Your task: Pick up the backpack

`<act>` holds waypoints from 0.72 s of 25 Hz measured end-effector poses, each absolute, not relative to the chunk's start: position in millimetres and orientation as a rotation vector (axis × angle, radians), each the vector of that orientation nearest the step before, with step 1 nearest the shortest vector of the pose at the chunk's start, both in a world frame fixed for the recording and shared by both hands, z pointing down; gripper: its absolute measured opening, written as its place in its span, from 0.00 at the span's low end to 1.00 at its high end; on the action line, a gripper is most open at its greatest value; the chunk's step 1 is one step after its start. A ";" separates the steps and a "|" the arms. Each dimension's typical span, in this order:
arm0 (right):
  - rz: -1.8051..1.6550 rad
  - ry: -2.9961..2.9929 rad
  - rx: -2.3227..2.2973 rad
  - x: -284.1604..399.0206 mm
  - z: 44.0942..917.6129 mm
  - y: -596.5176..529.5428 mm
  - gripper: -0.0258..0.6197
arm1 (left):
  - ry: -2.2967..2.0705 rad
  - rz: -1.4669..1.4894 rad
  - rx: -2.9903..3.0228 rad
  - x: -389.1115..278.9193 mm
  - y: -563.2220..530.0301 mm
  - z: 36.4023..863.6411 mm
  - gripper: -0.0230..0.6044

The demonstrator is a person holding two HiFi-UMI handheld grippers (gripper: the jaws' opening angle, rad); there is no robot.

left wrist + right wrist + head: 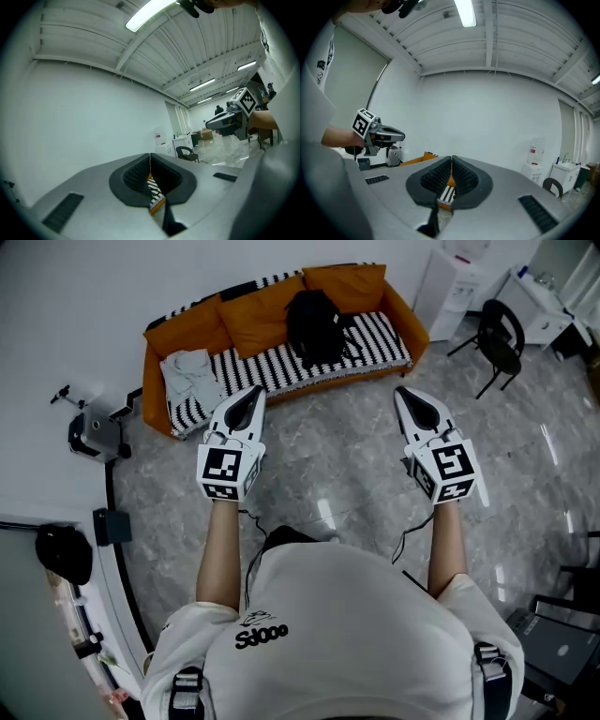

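Note:
The black backpack (pixel 317 326) stands upright on the striped seat of an orange sofa (pixel 178 332), leaning against the back cushions. Both grippers hover over the marble floor short of the sofa, pointing toward it. My left gripper (pixel 252 394) is shut and empty, off to the backpack's lower left. My right gripper (pixel 404 395) is shut and empty too, off to its lower right. In the left gripper view the jaws (pixel 150 159) meet, with only a sliver of striped sofa showing through the slit. The right gripper view shows closed pads (pixel 451 163) and the left gripper (pixel 380 135) at the left.
A pale folded garment (pixel 192 373) lies on the sofa's left end. A white water dispenser (pixel 452 279), a black chair (pixel 497 339) and a white desk (pixel 541 304) stand right of the sofa. A grey machine (pixel 96 434) sits on the floor at the left.

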State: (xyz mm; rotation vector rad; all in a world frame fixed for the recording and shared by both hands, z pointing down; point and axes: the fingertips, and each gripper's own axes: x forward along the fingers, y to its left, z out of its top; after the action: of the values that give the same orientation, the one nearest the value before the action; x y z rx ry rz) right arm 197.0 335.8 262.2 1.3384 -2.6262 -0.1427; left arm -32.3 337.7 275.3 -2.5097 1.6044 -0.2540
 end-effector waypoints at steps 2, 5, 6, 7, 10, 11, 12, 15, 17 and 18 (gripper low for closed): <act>-0.147 -2.635 1.334 203.8 262.0 333.7 0.09 | 1.607 -0.262 -2.509 -26.8 337.6 277.0 0.07; -0.127 -2.659 1.343 212.0 262.0 328.3 0.09 | 1.603 -0.276 -2.508 -20.7 333.9 279.3 0.07; -0.116 -2.664 1.348 214.5 263.4 325.4 0.09 | 1.603 -0.279 -2.507 -19.7 331.2 279.6 0.07; -0.106 -2.666 1.353 216.6 265.0 322.0 0.09 | 1.604 -0.280 -2.505 -19.0 327.4 279.3 0.07; -0.092 -2.659 1.363 218.5 268.6 307.9 0.09 | 1.607 -0.280 -2.500 -19.8 310.1 277.7 0.07; -0.094 -2.654 1.365 217.1 269.5 302.0 0.09 | 1.607 -0.278 -2.500 -21.4 302.8 278.1 0.07; -0.097 -2.649 1.366 215.1 270.7 295.1 0.09 | 1.606 -0.277 -2.500 -23.3 294.8 279.3 0.07; -0.102 -2.638 1.373 207.9 276.3 268.3 0.09 | 1.598 -0.281 -2.498 -28.8 266.2 285.8 0.07; -0.110 -2.630 1.383 202.3 279.0 246.0 0.09 | 1.587 -0.278 -2.502 -33.3 241.1 289.7 0.07; -0.114 -2.625 1.388 198.7 280.2 233.3 0.09 | 1.581 -0.275 -2.506 -36.0 226.5 292.1 0.07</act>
State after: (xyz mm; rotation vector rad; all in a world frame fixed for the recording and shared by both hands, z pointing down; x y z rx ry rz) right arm 198.7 233.3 280.2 1.3882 -2.6255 -0.1141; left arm -36.0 226.5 292.1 -2.5058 1.5814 -0.2752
